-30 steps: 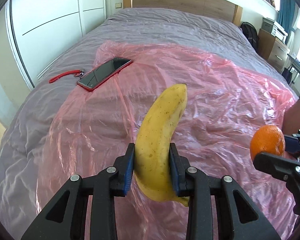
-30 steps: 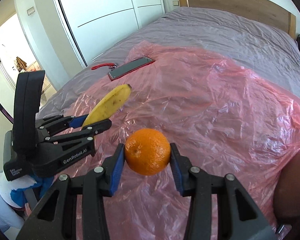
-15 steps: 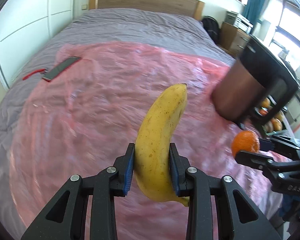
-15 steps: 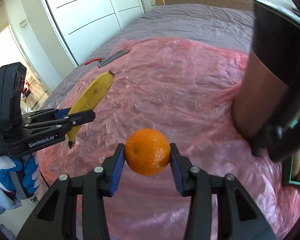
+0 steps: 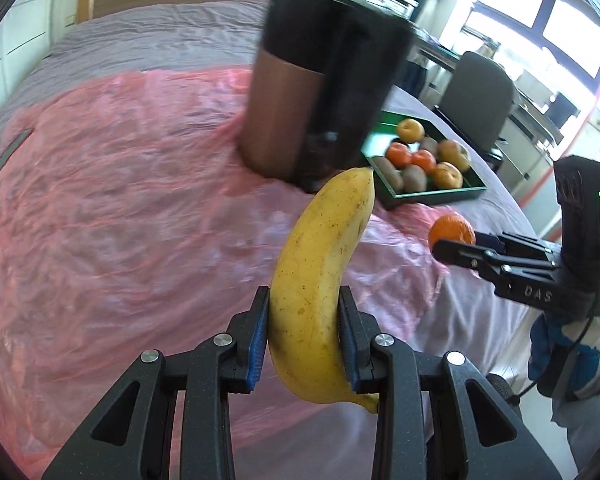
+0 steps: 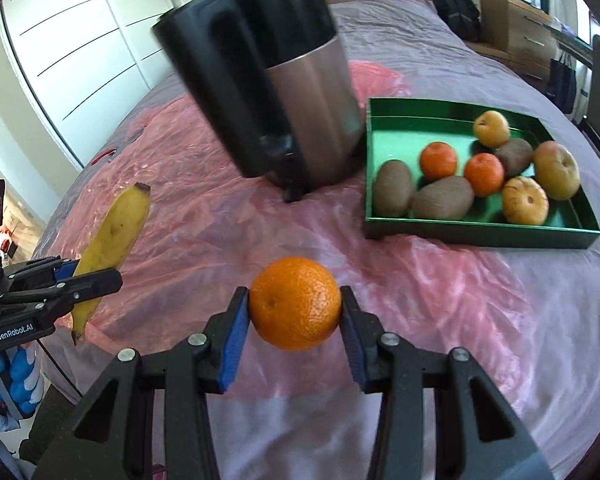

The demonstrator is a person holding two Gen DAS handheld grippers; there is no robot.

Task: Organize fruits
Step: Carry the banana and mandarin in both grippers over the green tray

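My left gripper (image 5: 303, 334) is clamped on a banana (image 5: 320, 280), blue pads pressed to both flanks of its lower half; the tip points up and forward, stem end hanging below the fingers. My right gripper (image 6: 294, 320) pinches an orange (image 6: 295, 303) across its middle, held in the air above the pink plastic sheet (image 6: 420, 280).

From the left wrist view, the right gripper (image 5: 452, 246) sits off to my right, well apart from the banana, beyond the sheet's right edge, over the grey bedcover (image 5: 452, 312).

A green tray (image 6: 476, 236) lies ahead and to the right of the orange, its near wall facing me. Inside: three kiwis (image 6: 442, 198), two small oranges (image 6: 439, 160), three yellowish apples (image 6: 525, 200), crowded toward the near and right side; the tray's far-left floor is bare green.

A tall dark-and-copper bin (image 6: 300, 120) stands just left of the tray, close to its left wall. I cannot tell whether they touch.

An open stretch of sheet lies between the orange and the tray's near wall.
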